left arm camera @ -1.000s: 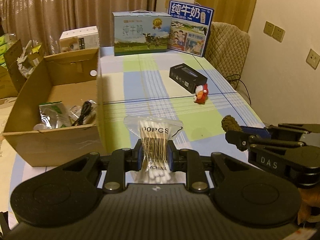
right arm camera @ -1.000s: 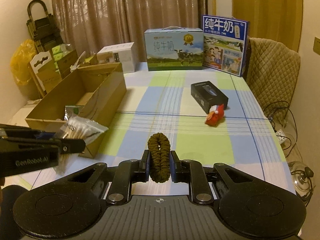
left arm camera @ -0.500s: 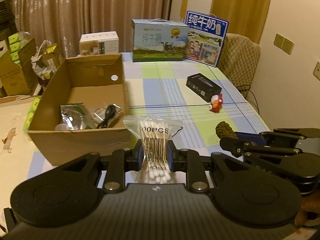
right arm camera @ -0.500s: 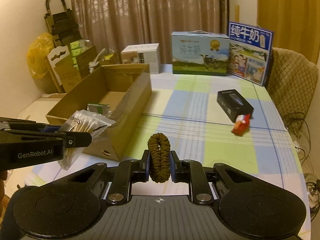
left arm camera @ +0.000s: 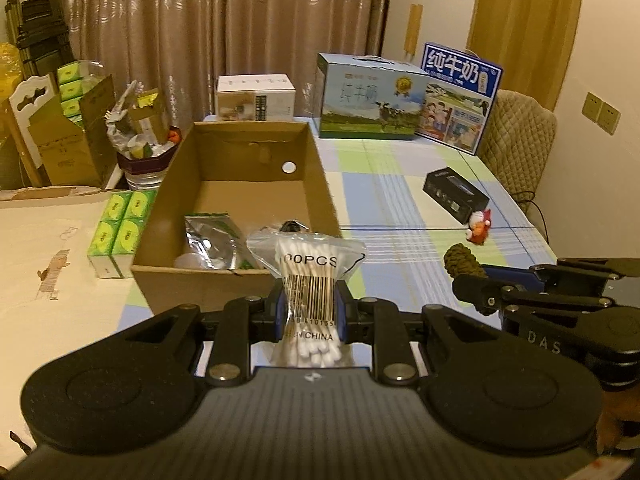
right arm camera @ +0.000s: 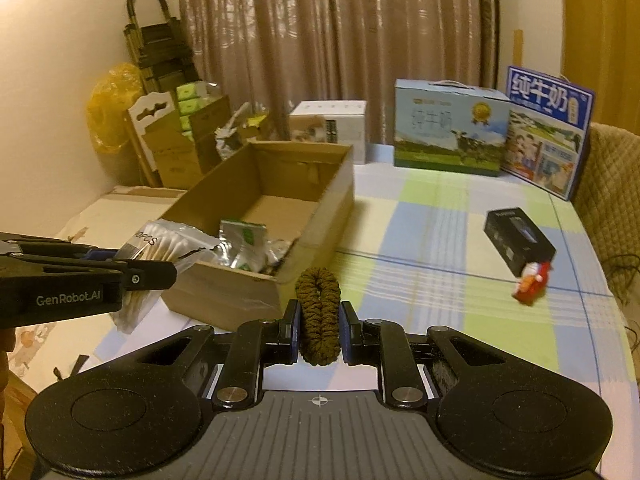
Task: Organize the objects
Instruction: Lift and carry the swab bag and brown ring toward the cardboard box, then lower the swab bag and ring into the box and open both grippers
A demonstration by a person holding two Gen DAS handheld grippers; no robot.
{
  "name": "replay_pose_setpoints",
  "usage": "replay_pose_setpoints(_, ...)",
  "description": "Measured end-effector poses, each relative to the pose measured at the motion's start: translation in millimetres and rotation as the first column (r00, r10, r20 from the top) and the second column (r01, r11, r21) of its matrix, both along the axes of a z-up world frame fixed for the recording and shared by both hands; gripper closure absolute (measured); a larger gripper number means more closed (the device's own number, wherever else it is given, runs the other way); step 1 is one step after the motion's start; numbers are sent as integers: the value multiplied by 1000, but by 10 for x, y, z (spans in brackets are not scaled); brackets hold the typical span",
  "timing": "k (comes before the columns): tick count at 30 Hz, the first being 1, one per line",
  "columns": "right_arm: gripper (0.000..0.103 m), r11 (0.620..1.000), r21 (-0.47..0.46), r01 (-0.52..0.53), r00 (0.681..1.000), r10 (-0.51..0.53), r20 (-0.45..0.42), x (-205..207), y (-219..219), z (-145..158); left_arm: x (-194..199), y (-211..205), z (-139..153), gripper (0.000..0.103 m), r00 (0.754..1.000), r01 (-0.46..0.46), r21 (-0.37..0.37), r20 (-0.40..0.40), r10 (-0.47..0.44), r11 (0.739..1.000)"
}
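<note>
Brown curtains (left arm camera: 224, 40) back the checked table (left arm camera: 400, 200) (quilted chair (left arm camera: 516, 136) beside it).

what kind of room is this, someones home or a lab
Most likely a lived-in home, perhaps a dining room: a table under a checked tablecloth, full-length curtains behind it, a quilt-covered chair, and milk gift cartons with other household boxes stacked around.

Dim, warm yellowish indoor light; fisheye bending at edges, slight softness throughout
</note>
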State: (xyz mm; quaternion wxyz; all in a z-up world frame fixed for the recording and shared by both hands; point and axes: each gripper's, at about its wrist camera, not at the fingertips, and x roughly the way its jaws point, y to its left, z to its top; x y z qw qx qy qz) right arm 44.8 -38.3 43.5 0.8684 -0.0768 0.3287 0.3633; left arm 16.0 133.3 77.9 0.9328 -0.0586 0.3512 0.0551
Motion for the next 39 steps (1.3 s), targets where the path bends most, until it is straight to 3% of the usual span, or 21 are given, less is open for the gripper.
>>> replay_pose_setpoints(17,87,999,-3,-42,999,42,24,77,482,70,54,375,76,84,999,-52,7,16,52,999)
replay_pose_setpoints(26,87,999,-9,-53,999,53,-2,332,816,42,327,664,143,84,997,-69,29,20,68,997)
replay_pose_setpoints(39,87,999,8,-52,997,52,-53,785,1141,-89,795,948,-42,83,998,-51,44,-28,52,998)
